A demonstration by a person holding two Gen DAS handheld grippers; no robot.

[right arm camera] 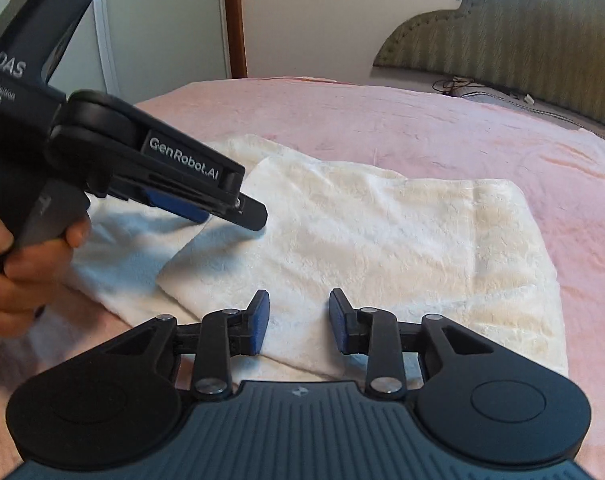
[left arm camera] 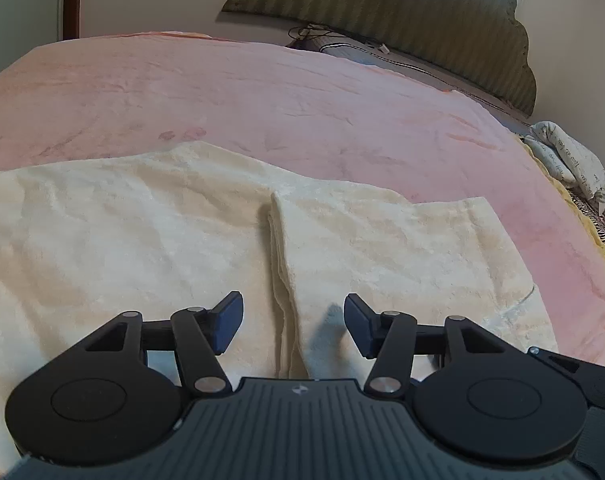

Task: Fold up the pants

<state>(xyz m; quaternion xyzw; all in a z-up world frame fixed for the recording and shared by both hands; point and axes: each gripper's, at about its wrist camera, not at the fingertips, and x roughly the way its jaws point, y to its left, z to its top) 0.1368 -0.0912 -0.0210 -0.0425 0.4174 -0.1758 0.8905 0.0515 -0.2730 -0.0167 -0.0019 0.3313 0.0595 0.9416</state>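
Fingers of our left gripper (left arm camera: 293, 326) stand well apart with nothing between them, and the folded edge of the pants (left arm camera: 162, 240) runs away from the gap, straight ahead of the tips. Fingers of our right gripper (right arm camera: 298, 322) stand at a narrower gap, also empty, with the near corner of the folded layer just ahead of and below them. Neither pair presses on cloth.

We see the pants as a cream, fluffy garment lying flat on the pink bed (left arm camera: 302, 92), already doubled over: one layer lies on top of another, its stacked edge showing as a thick seam between our left fingers.

We judge the fabric soft, light and limp, with no stiffness to hold a shape, so it will sag and drag if we lift from one point. The plush pile looks grippy rather than slippery, and nothing about it is fragile. We would pinch at the doubled edge or at a corner, taking all layers at once, one pair of fingers at each end.

Readable writing: "GenRobot.AI" and "DAS" on the left gripper's body in the right wrist view. Smaller print under "DAS" is too blurred to read.
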